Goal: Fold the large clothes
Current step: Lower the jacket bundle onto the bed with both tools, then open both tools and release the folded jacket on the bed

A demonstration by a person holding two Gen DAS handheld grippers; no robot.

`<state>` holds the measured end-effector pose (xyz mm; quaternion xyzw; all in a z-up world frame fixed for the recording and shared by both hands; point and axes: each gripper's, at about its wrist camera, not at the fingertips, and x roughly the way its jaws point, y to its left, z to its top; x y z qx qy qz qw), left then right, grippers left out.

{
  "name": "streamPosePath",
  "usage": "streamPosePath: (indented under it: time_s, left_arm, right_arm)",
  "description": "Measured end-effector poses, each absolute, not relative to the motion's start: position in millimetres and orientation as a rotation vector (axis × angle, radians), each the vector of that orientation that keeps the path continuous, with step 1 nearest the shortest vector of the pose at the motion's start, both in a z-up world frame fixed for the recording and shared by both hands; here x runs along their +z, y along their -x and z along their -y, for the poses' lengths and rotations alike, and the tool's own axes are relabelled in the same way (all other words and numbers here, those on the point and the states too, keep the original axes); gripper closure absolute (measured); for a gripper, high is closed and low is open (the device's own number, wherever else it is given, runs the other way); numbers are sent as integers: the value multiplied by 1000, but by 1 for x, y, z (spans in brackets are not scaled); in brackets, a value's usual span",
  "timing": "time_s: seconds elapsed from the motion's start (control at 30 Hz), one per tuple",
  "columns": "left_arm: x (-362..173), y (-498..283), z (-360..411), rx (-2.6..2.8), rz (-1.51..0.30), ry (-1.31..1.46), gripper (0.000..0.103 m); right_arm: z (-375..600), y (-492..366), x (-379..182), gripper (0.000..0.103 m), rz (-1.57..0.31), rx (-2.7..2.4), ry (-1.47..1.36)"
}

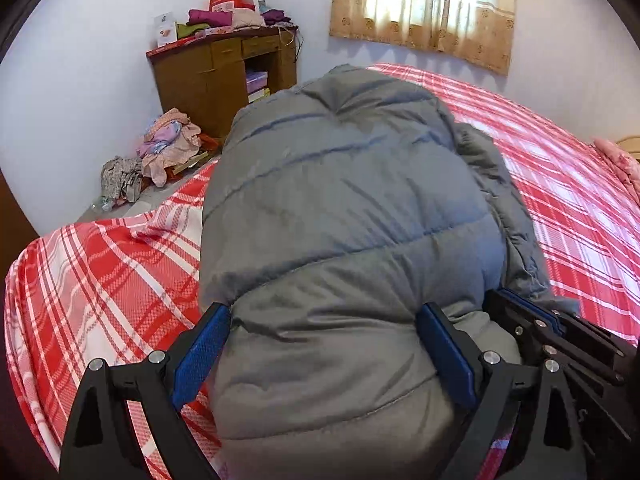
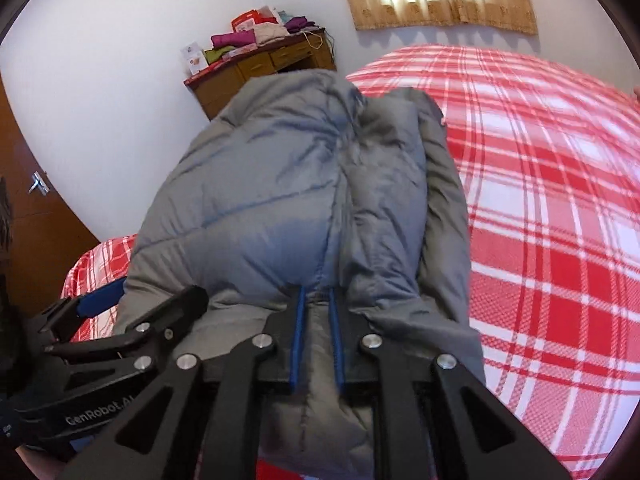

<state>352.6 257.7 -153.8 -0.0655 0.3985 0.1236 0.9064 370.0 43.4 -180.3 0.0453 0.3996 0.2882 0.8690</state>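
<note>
A large grey puffer jacket lies folded lengthwise on the red plaid bed; it also fills the right wrist view. My left gripper is wide open and straddles the jacket's near padded end, with blue pads on either side of the bulge. My right gripper is shut on a fold of the jacket's near edge, the cloth pinched between its blue pads. The right gripper also shows at the lower right of the left wrist view. The left gripper shows at the lower left of the right wrist view.
A wooden desk piled with folded clothes and boxes stands in the far corner. A heap of clothes lies on the floor beside it. A curtained window is behind the bed. A brown door is at left.
</note>
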Motion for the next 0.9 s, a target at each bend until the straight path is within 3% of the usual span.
streamPosePath:
  time_s: [0.2, 0.37, 0.53, 0.63, 0.9]
  left_arm:
    - [-144, -339, -252, 266, -822, 125, 8]
    - [-149, -341, -249, 292, -842, 91, 8]
    - [-166, -348, -254, 282, -854, 91, 6]
    - [-177, -356, -260, 276, -851, 98, 1]
    - [-163, -348, -264, 272, -879, 142, 1]
  right_arm:
    - [-32, -352, -164, 72, -838, 597, -68]
    - [-44, -354, -172, 71, -901, 545, 70]
    - [-30, -376, -195, 74, -976, 585, -79]
    - [-33, -379, -199, 74, -971, 592, -54]
    - [-40, -360, -188, 70, -936, 556, 16]
